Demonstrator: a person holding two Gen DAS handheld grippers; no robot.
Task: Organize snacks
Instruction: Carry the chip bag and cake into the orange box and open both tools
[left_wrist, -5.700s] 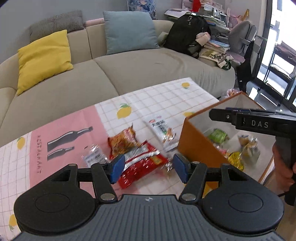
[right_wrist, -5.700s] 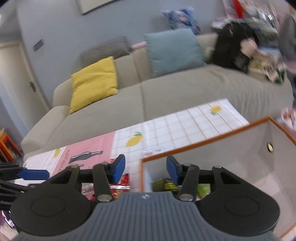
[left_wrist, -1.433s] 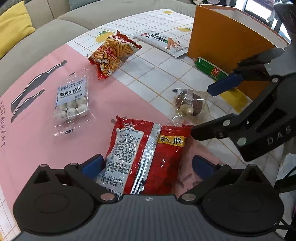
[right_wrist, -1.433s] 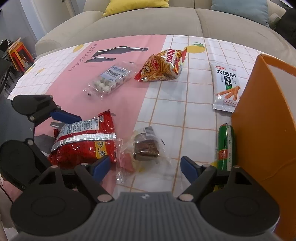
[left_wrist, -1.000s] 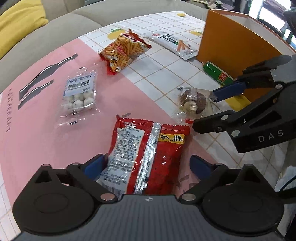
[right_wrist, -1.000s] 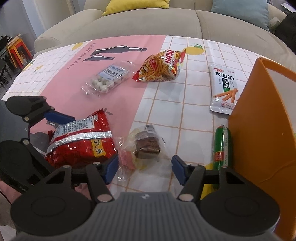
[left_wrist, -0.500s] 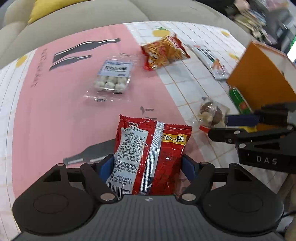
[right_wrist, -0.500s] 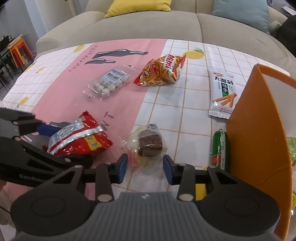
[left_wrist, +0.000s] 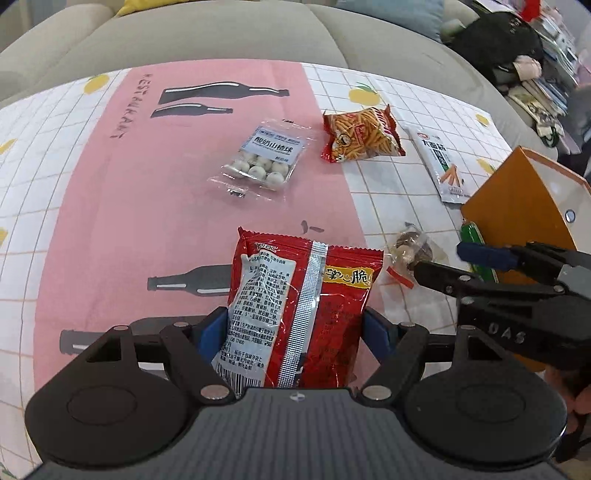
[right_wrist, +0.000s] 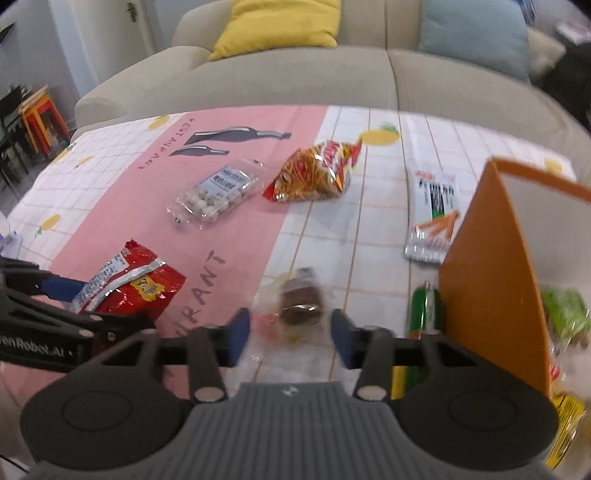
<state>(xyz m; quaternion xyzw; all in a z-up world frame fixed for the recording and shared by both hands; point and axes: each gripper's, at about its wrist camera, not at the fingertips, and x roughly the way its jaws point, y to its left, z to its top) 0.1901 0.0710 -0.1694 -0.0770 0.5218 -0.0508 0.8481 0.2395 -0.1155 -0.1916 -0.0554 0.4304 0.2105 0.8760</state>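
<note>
My left gripper (left_wrist: 295, 325) is shut on the red snack bag (left_wrist: 299, 291) and holds it just above the pink tablecloth; the right wrist view has the same bag (right_wrist: 125, 284) at the left. To its right, my right gripper (right_wrist: 290, 328) straddles a clear packet with a brown cake (right_wrist: 299, 306). Its jaws are opening, and the blurred wrap lies between the pads without a clear squeeze. The orange box (right_wrist: 487, 258) stands at the right with snacks inside.
A pack of white balls (left_wrist: 262, 158), an orange stick-snack bag (left_wrist: 360, 136) and a white sachet (left_wrist: 441, 162) lie farther back on the cloth. A green sausage (right_wrist: 424, 310) rests against the box wall. A sofa runs behind the table.
The left jaws closed on the red bag, and the gripper rose and rolled with it. The right jaws narrowed around the cake packet, then widened again.
</note>
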